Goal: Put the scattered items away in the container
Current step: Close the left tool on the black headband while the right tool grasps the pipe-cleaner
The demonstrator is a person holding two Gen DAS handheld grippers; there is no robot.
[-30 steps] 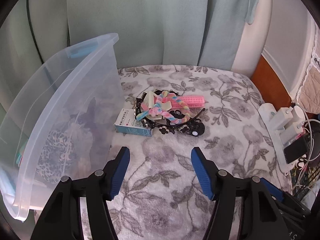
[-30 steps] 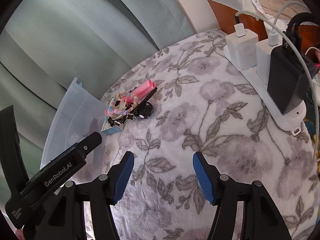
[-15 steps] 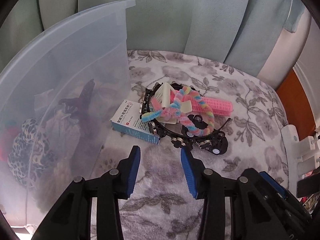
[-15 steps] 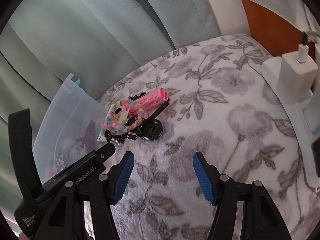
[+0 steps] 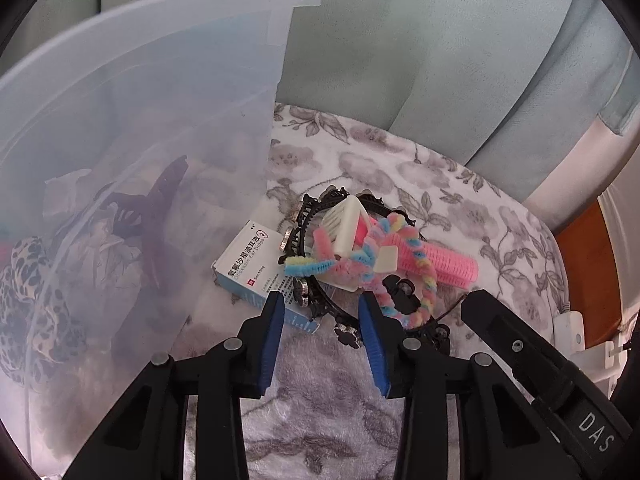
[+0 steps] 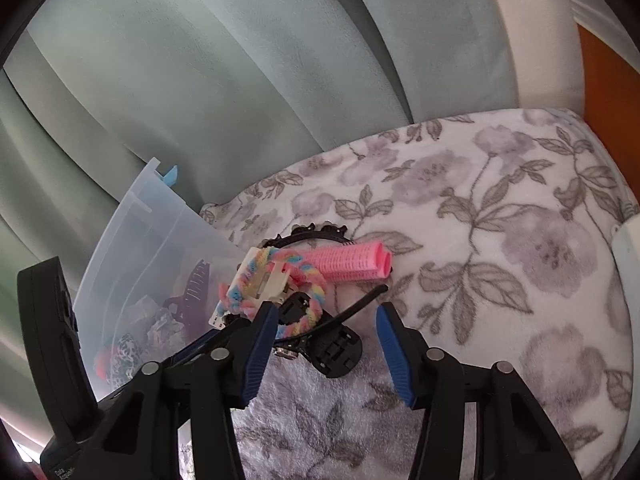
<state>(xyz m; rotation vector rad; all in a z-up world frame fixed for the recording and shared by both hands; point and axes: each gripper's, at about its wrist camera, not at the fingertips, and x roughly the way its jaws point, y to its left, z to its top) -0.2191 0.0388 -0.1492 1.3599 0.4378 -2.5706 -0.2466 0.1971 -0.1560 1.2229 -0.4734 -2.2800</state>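
Observation:
A pile of small items lies on the floral blanket: a white-and-blue medicine box (image 5: 250,270), a black headband (image 5: 320,304), a pastel braided ring (image 5: 416,280), a pink hair roller (image 5: 448,266) and a white comb (image 5: 346,224). My left gripper (image 5: 322,308) is open, its tips at the near edge of the pile, astride the box corner and headband. My right gripper (image 6: 326,320) is open just short of the same pile, with the roller (image 6: 344,266) and ring (image 6: 300,312) beyond it. The clear plastic container (image 5: 140,140) stands left of the pile.
The container (image 6: 160,248) holds a dark hair claw (image 5: 156,216), a leopard-print scrunchie (image 5: 24,292) and other bits. Pale green curtains (image 6: 240,80) hang behind the bed. White chargers (image 5: 576,328) sit at the right edge. The right gripper's body (image 5: 540,376) shows low right in the left view.
Both grippers have moved forward to the pile. The left gripper's jaws narrowed from one second ago and its tips now reach the box and headband. The items have not moved.

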